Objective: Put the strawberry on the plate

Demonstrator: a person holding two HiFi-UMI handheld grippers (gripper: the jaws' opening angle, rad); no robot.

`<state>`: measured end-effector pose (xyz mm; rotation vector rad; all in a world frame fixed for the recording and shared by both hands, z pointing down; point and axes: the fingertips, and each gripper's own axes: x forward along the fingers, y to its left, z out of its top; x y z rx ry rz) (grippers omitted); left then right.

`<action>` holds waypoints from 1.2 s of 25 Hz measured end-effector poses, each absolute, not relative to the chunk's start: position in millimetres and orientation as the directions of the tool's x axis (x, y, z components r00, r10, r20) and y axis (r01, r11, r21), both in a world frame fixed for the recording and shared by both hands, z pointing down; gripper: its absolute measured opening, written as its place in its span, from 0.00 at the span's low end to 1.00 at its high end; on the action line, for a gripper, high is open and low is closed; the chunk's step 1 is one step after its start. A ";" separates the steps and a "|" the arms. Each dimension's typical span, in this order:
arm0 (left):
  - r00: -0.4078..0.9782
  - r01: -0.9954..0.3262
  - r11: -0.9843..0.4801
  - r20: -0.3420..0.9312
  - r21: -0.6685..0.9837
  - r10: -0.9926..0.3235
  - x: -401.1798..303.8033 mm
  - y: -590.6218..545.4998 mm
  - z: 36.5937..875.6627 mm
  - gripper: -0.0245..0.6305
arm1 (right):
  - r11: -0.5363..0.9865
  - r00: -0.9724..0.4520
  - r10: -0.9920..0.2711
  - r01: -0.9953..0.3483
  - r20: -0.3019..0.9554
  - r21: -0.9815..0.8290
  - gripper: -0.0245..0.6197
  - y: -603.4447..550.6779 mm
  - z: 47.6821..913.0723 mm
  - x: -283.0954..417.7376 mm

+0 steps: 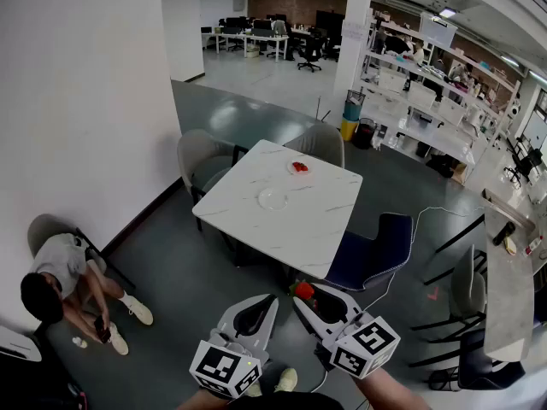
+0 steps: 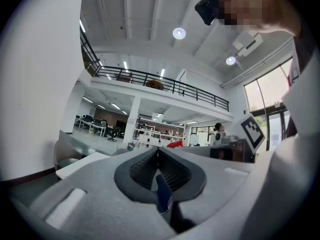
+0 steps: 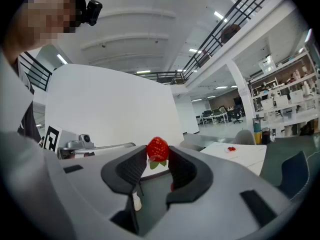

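A red strawberry (image 1: 303, 291) with green leaves (image 3: 158, 149) sits clamped between the tips of my right gripper (image 1: 305, 295), which is shut on it and held low, well short of the table. My left gripper (image 1: 271, 298) is beside it on the left, its jaws shut with nothing between them (image 2: 158, 149). A clear empty plate (image 1: 273, 198) lies near the middle of the white marble table (image 1: 248, 216). A second small plate holding red strawberries (image 1: 299, 167) stands at the table's far side, and it shows small in the right gripper view (image 3: 231, 148).
A blue chair (image 1: 372, 250) stands at the table's near right corner, and grey chairs (image 1: 201, 156) are at the far side. A person (image 1: 60, 280) sits on the floor by the white wall at left. Shelving and desks fill the right and back.
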<state>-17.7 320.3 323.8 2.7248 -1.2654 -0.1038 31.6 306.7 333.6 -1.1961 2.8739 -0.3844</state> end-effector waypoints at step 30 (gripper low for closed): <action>0.576 -0.810 -0.565 0.032 0.155 -0.817 14.2 302.0 332.9 0.05 | 0.716 -0.753 -0.655 -0.643 0.057 -0.272 0.25 288.3 330.6 79.7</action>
